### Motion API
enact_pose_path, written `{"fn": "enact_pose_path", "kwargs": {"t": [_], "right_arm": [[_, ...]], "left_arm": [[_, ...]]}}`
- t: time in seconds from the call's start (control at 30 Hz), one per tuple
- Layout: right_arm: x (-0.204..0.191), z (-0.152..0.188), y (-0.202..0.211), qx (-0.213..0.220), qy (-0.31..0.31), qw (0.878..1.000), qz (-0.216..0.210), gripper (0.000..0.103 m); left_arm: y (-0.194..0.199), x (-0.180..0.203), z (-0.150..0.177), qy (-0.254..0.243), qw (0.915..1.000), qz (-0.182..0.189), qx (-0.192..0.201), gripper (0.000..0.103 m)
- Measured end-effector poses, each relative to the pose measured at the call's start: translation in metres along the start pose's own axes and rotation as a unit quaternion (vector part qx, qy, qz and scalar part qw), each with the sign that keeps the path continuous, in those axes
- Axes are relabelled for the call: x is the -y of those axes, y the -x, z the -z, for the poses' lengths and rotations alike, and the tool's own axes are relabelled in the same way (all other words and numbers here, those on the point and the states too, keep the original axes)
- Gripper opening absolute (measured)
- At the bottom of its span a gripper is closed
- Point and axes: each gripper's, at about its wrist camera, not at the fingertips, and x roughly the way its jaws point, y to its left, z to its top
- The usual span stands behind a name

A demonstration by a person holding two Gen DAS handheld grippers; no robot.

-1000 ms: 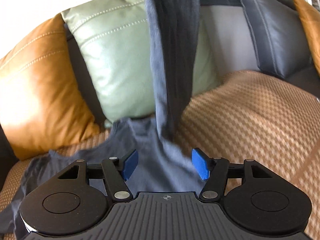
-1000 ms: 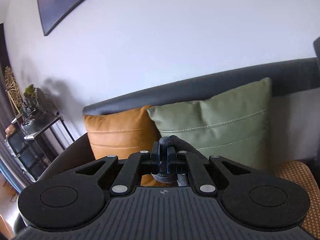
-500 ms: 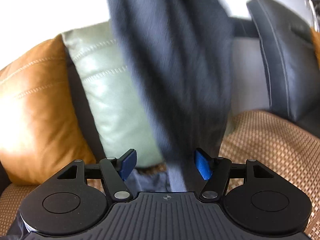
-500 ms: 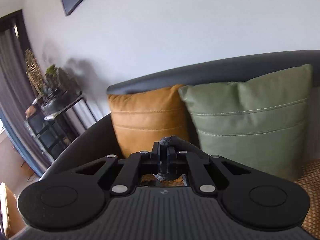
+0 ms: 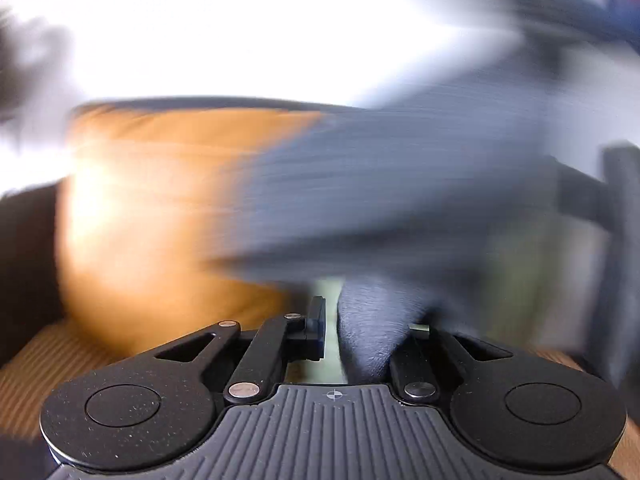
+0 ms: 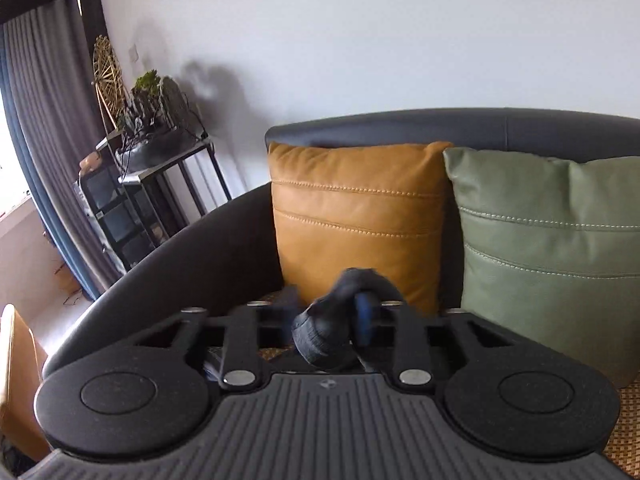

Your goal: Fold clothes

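The left claw has its jaws closing around a fold of dark grey-blue knit garment. The cloth lies between the fingers against the right-hand one, while a sliver of gap shows beside the blue-padded left finger, so the pads are not yet clamped on it. From there the garment rises up and to the right as a broad, blurred sheet in front of the tan leather cushion; it looks like soft, finely ribbed jersey.

The right claw has its jaws opening, and a rolled bunch of the same dark garment sits between them, draped over the blue pad of the right-hand finger; the left-hand finger is smeared and stands clear of the cloth. Just behind this bunch stands the tan leather cushion, propped against the dark leather sofa back, with a sage-green leather cushion touching the tan one's right side.
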Motion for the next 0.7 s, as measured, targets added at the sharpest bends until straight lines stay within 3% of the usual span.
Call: {"fn": "enact_pose_path", "kwargs": {"t": [0.07,0.17,0.27,0.43,0.5,0.57,0.63,0.7], "right_arm": [[0.015,0.016,-0.002,-0.007,-0.016,1.0,0.017,0.05],[0.038,0.042,-0.005,-0.018,-0.039,0.998,0.042,0.05],[0.067,0.109,-0.042,-0.091,-0.053,0.991,0.084,0.05],[0.092,0.226,-0.109,-0.217,-0.06,0.967,0.119,0.048],[0.089,0.248,-0.123,-0.226,-0.037,0.965,0.129,0.048],[0.082,0.261,-0.133,-0.225,0.0,0.964,0.143,0.047],[0.074,0.268,-0.138,-0.214,0.051,0.961,0.167,0.048],[0.063,0.273,-0.141,-0.202,0.139,0.951,0.188,0.048]], "left_arm": [[0.004,-0.034,0.009,0.032,0.9976,-0.061,-0.007,0.007],[0.006,-0.079,0.037,0.052,0.9906,-0.122,-0.033,0.027],[0.006,-0.119,0.076,0.083,0.9851,-0.129,-0.077,0.03],[-0.002,-0.168,0.127,0.156,0.9699,-0.13,-0.135,0.03],[-0.001,-0.183,0.138,0.176,0.9646,-0.127,-0.15,0.031],[-0.001,-0.191,0.14,0.181,0.9647,-0.119,-0.15,0.036],[-0.002,-0.199,0.142,0.186,0.9648,-0.11,-0.15,0.042],[-0.002,-0.201,0.142,0.194,0.9645,-0.099,-0.149,0.043]]}}
